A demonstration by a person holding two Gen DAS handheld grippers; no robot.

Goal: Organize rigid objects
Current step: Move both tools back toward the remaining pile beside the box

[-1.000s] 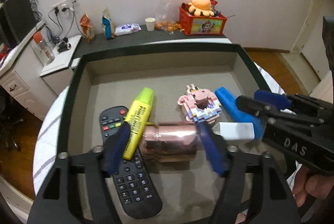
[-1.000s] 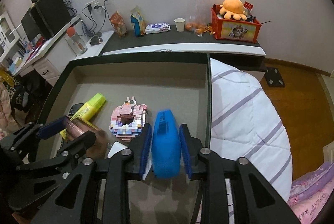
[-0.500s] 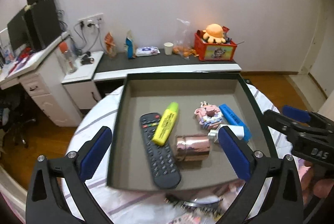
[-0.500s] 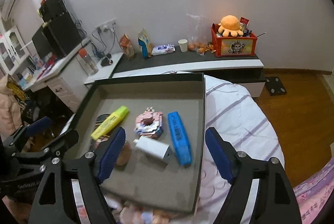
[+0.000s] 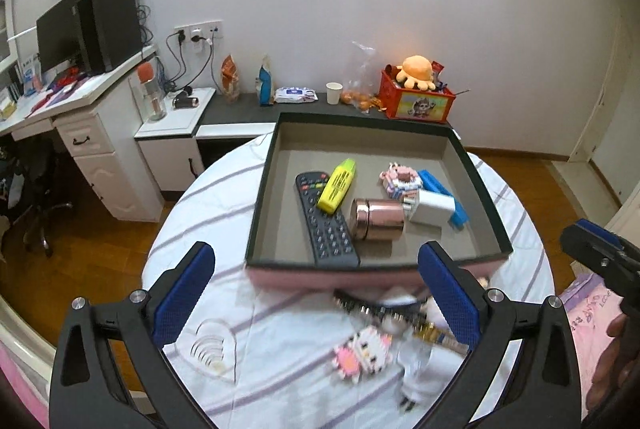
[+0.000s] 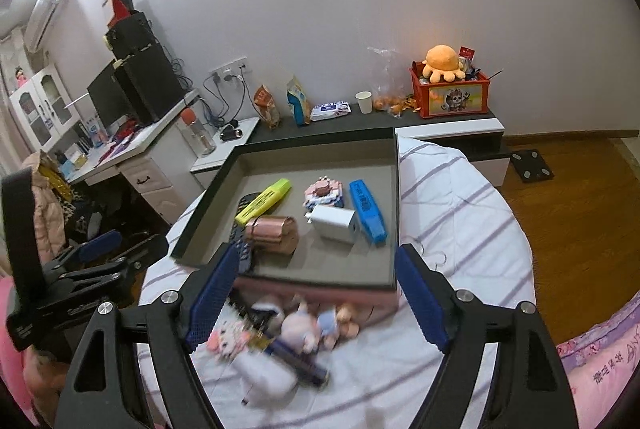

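A round bed in white cloth with lilac stripes [image 5: 208,217] carries a shallow dark-rimmed cardboard tray with pink sides [image 5: 486,197]. Just before the tray lie a pink-and-white brick figure [image 5: 360,353], small plush dolls [image 6: 316,323] and a blurred dark pen-like stick [image 6: 296,357].

Six rigid objects [image 5: 376,220] inside tray [image 5: 486,205]

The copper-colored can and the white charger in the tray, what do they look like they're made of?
The can looks like polished metal, or possibly metallic foil: rose-copper with bright streaky reflections. The charger looks like smooth hard plastic: plain white, flat faces, soft sheen, rounded corners, with prongs at one end.
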